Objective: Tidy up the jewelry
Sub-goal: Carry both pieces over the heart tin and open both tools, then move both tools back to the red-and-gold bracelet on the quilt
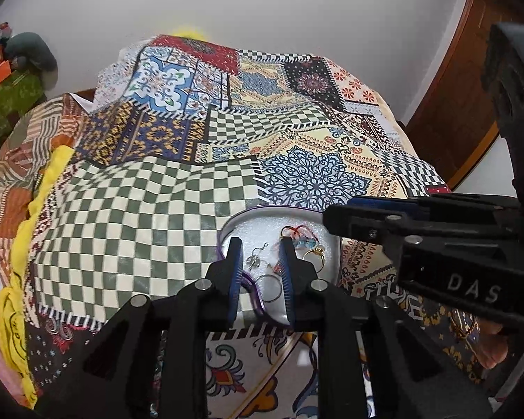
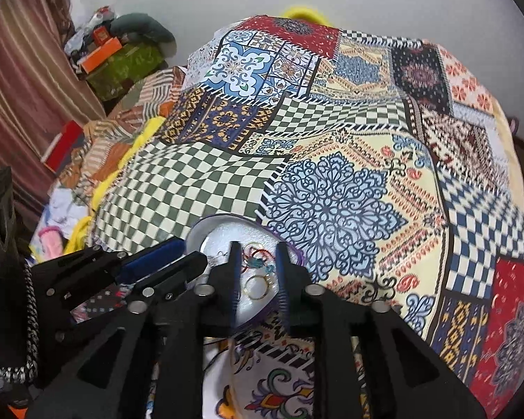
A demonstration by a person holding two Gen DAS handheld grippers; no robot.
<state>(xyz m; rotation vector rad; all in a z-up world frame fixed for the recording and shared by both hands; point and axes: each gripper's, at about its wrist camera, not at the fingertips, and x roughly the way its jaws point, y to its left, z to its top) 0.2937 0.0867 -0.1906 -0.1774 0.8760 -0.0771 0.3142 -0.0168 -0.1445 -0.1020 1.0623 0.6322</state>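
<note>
Left gripper (image 1: 260,272): jaws spread, nothing between the blue-ribbed pads, hanging over the near-left part of the heart-shaped white tray with purple rim (image 1: 235,221). Seen in the gap: small silver earring (image 1: 255,260) and plain silver hoop ring (image 1: 269,288), both lying on the tray's white foam lining.

Right gripper (image 2: 256,276): jaws also spread, empty, over the near side of the same tray (image 2: 201,234). In its gap: thin gold ring (image 2: 256,287) nearest, then a tangle of red thread and blue beads (image 2: 258,256) farther in. From the left wrist view the right gripper comes in from the right, its tip at the tray's far-right rim.

All jewelry sits loose in the tray; cannot tell exact count, pieces overlap.

Tray rests on a patchwork-print bedspread (image 1: 129,209), on the green-and-cream checkered patch's near-right corner. Yellow cloth (image 1: 28,209) runs along the bed's left edge. Orange box (image 2: 99,57) and clutter far left by the white wall (image 1: 297,7)
</note>
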